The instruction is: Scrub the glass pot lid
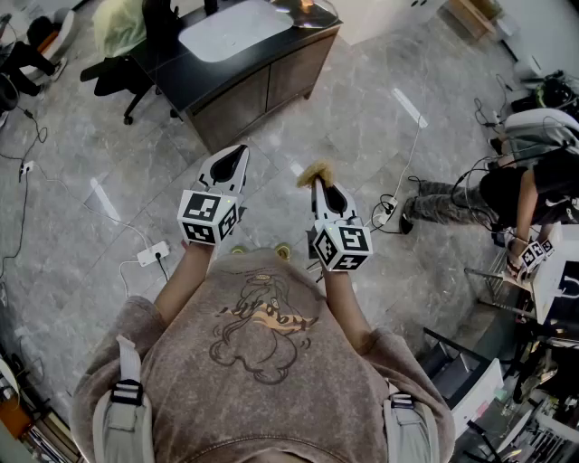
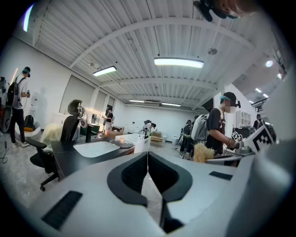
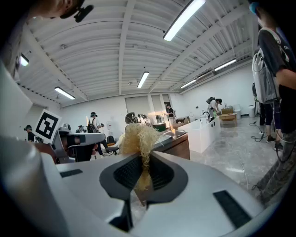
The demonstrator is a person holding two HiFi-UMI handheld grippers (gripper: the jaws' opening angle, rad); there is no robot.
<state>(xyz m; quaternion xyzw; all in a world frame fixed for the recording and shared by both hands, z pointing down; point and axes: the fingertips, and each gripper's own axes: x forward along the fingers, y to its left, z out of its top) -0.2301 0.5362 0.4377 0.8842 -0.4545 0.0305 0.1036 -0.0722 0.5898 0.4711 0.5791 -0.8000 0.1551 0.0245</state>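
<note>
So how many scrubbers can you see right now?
1: a straw-coloured scrubber, pinched between the fingers of the right gripper and held out in front. Others may be hidden elsewhere.

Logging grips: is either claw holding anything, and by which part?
The right claw pinches a straw-coloured scrubber by its lower end, tuft sticking out; left claw is shut, empty.

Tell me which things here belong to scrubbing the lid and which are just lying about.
For the job: scrubber, clamped in the right gripper; lid on the counter; left gripper, shut and empty.
Lying about: chair; power strip on the floor.
</note>
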